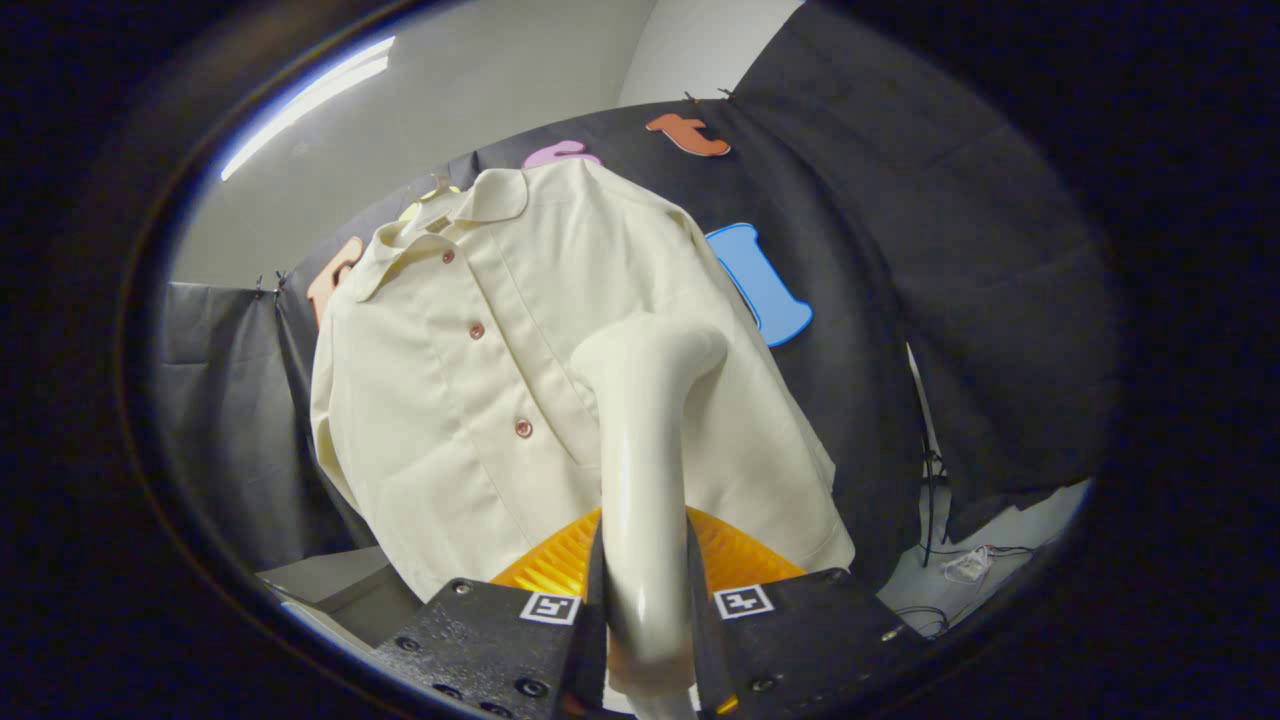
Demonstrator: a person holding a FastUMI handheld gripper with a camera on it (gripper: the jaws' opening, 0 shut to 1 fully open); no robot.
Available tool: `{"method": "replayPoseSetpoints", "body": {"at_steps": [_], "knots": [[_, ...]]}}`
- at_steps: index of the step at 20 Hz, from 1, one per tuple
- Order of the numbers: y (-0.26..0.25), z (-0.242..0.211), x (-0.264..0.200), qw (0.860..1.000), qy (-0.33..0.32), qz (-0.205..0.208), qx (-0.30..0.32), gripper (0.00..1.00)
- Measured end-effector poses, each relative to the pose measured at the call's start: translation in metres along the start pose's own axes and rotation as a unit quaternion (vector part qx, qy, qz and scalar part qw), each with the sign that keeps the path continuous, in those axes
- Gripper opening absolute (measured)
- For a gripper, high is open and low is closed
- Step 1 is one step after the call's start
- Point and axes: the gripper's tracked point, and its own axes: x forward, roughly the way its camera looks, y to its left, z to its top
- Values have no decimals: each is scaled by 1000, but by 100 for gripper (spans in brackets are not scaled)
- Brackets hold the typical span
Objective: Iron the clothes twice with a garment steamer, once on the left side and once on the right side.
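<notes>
Gripper view: black booth wall (900, 250) behind everything. One cream shirt (450, 400) hangs before it, collar up top, three reddish buttons (477, 330) visible down placket. One steamer (640, 440), cream, handle rising between fingers, head bent over against shirt's right-of-placket panel. Orange ribbed part (740, 555) at steamer base, just ahead of fingers. Gripper (645, 610) closed narrow, both fingers pressing steamer handle. Two square markers (742, 601) on finger blocks, no readable writing. Cables (935, 520) on floor by wall.

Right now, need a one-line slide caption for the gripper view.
Tongs shut on the garment steamer, its head raised before the right side of a hanging cream shirt.
</notes>
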Motion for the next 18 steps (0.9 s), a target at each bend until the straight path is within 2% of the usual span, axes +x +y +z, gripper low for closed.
{"method": "replayPoseSetpoints", "body": {"at_steps": [18], "knots": [[-50, -106, -38, 995, 74, -51, 47, 34]]}}
